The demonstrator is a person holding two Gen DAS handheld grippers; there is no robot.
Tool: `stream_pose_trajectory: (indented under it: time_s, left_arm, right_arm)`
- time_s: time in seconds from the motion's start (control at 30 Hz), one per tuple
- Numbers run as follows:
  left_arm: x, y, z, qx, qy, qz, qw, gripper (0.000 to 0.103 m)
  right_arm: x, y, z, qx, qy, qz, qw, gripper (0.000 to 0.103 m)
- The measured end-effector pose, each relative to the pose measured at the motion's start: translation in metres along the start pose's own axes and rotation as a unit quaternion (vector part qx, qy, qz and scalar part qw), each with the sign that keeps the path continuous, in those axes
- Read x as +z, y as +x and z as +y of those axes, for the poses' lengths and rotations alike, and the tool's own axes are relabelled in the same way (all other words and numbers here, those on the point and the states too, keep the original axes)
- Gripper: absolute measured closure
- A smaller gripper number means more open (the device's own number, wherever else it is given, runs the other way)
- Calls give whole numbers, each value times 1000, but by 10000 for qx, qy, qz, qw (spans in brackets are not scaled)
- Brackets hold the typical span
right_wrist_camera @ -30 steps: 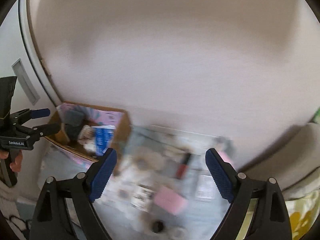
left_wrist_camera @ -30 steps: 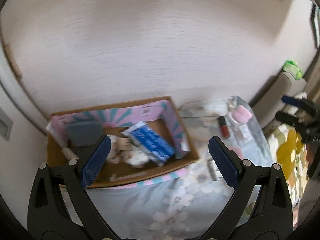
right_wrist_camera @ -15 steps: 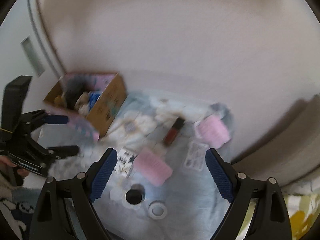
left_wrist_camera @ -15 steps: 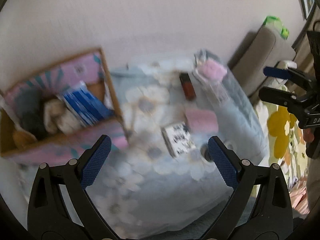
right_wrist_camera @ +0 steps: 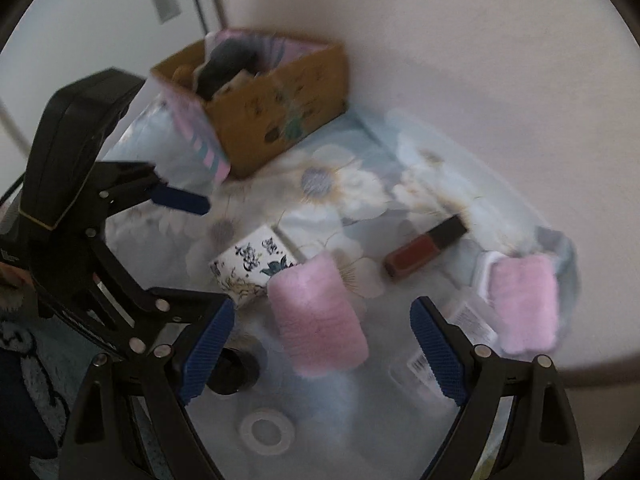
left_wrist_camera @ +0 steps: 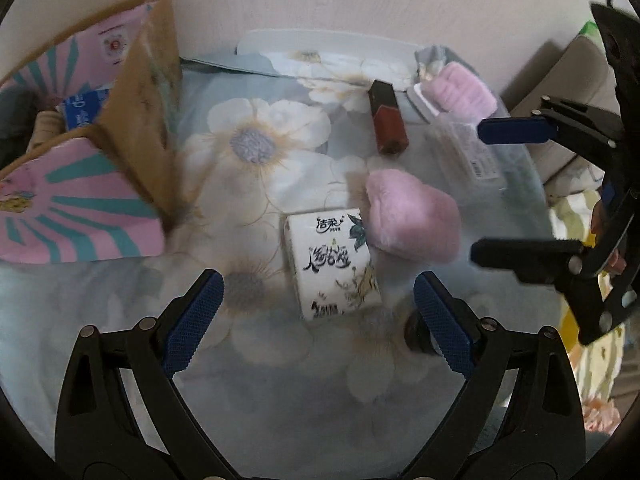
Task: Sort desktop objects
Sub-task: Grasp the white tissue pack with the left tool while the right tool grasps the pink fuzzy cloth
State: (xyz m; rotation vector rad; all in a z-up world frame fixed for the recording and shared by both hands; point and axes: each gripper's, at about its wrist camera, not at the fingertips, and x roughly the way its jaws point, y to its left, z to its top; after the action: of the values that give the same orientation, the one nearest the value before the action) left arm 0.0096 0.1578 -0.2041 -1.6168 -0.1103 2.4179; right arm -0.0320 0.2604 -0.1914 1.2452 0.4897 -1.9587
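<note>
Both my grippers have come down toward the flowered cloth [left_wrist_camera: 256, 148], tipping from the wall to the things below. My left gripper [left_wrist_camera: 318, 322] has swung away from the cardboard box [left_wrist_camera: 136, 92], which now sits at the left edge of its view, and hovers over the tissue pack [left_wrist_camera: 332, 264]. My right gripper [right_wrist_camera: 322, 346] now hangs above the pink pad [right_wrist_camera: 316, 316], nearer than before.

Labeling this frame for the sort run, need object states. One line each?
Left hand-held gripper: open, empty.
Right hand-held gripper: open, empty.
Cardboard box: open-topped, items inside.
Tissue pack: lying flat, touching pink pad.
Pink fluffy pad: loose on cloth.
Lip gloss tube: lying down, capped.
Tape ring: lying flat.
</note>
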Motion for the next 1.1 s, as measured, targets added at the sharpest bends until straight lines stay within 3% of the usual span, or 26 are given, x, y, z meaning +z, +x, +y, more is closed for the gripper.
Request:
stream_pose_trajectory:
  time_s: [0.3,0.4,0.47,0.53,0.57,0.77,1.1]
  left_arm:
    - [0,27,-4,328,-27,285,9991,15]
    - [-1,29,-8,415,65,325,9986,17]
    - [-2,30,-11,505,167,333,9980,24]
    - [-2,28,-14,689,330,338,9965,50]
    - [-2,26,-16,728,444,331,9958,60]
    - [-1,10,-8,681,476,364,9959,60]
    - [14,-52,-10,355,651,65,9972,60]
  right_arm:
    - [-2,38,1,252,-866,484,9947,20]
    - [-2,45,3,246,-1040,542,9928,28]
    - [-2,49,3,272,-1043,619,9923,41]
    - [-3,52,5,365,-1043,702,9914,60]
    - [-3,52,6,361,-1034,681,9916,60]
    - [0,35,8,282,-732,446,9959,62]
    - [13,-9,10,232,456,193,9985,62]
